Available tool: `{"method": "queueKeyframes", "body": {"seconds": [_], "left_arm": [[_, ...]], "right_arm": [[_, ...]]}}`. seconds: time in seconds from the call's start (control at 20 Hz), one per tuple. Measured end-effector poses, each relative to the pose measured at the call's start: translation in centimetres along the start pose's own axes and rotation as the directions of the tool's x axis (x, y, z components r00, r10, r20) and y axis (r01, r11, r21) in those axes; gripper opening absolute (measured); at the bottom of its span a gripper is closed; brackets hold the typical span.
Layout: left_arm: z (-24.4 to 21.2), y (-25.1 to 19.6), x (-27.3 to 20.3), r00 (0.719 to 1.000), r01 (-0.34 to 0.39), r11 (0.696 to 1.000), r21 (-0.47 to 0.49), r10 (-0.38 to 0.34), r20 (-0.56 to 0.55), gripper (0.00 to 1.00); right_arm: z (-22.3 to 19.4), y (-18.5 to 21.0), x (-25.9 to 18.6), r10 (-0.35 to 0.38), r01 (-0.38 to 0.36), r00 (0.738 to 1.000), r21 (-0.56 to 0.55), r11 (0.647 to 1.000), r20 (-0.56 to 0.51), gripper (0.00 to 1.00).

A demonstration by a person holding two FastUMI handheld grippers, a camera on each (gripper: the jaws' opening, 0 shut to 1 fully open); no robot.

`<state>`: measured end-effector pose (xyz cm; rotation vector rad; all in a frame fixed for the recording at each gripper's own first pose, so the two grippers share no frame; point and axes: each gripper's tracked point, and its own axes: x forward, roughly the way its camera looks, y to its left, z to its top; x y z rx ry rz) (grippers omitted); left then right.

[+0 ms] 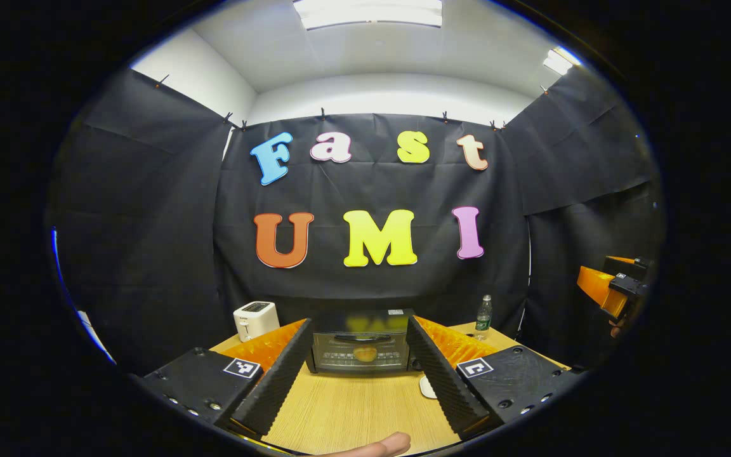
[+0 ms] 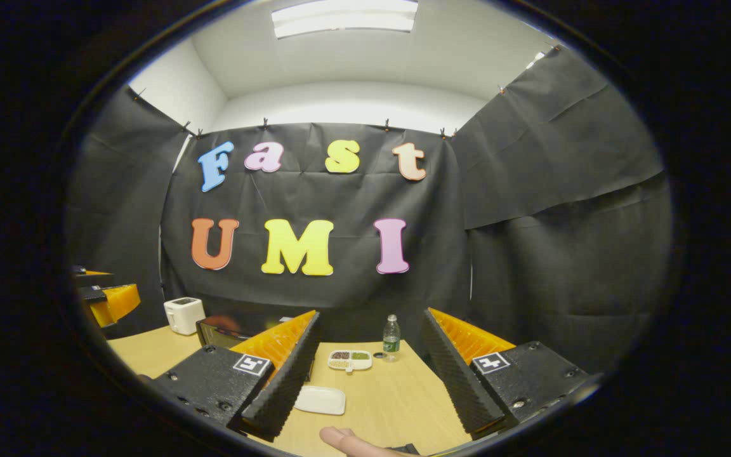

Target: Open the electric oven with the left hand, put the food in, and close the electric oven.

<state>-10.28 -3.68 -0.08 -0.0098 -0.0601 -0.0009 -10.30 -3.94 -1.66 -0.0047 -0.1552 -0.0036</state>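
Left gripper view: unreadable label on electric oven (image 1: 363,348).

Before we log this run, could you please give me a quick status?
Both hand-held grippers open, left, right. Electric oven shut, food inside. White plate bare. Nothing blocking.

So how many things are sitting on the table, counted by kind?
Oven: 1
Toaster: 1
Bottle: 1
Empty white plate: 1
Divided dish with food: 1
Bottle cap: 1
Total: 6
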Motion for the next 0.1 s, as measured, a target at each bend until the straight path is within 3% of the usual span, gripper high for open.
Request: {"method": "queueKeyframes", "body": {"seconds": [0.1], "left_arm": [[-0.19, -0.09, -0.07, 1.000, 0.000, 1.000, 0.003, 0.000, -0.006, 0.96]], "right_arm": [[-0.46, 0.01, 0.15, 0.002, -0.002, 1.000, 0.002, 1.000, -0.015, 1.00]]}}
